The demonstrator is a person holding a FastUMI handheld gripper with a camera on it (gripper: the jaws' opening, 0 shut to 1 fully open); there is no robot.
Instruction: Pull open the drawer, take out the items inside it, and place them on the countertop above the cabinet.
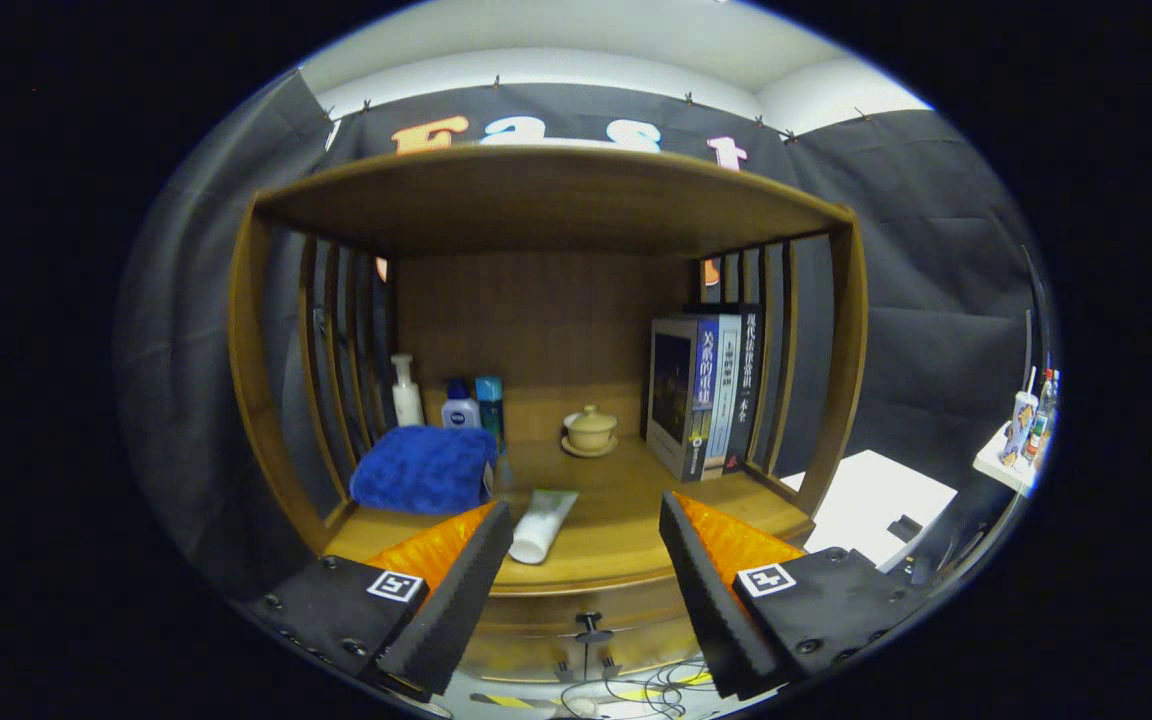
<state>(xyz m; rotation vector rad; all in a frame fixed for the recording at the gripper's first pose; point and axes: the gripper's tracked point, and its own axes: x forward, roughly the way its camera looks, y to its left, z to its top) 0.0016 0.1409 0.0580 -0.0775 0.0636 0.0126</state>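
Gripper [586, 560] was empty, jaws spread wide, nothing between them. It hung in front of the cabinet, aimed at the counter [626, 540] and a bit above it.

Progress, as I judged it: a white tube [544, 524] already lay on the counter near the front edge, just ahead of the left finger, and a folded blue towel [426, 468] sat at the left front. Either could have come from the drawer; couldn't confirm from this frame. The drawer [586, 625] showed below the counter lip between the fingers, with a dark knob [591, 628] at centre. Its front looked about flush with the cabinet, so probably closed, but the fisheye bent that zone badly and I wouldn't swear to it. Inside of the drawer wasn't visible, so what's left to take out was unknown.

Rest of the counter: three bottles [448, 400] at back left behind the towel, a small lidded cup on a saucer [590, 430] mid-back, a row of books [706, 395] upright at the right.

Room: open patch in the middle front, between tube and books, good for more drops. Slatted side posts boxed the bay left and right, with a shelf board [546, 200] overhead, so entry was from the front only. Cables [626, 690] lay on the floor below the drawer, a snag risk on a low approach to the knob.
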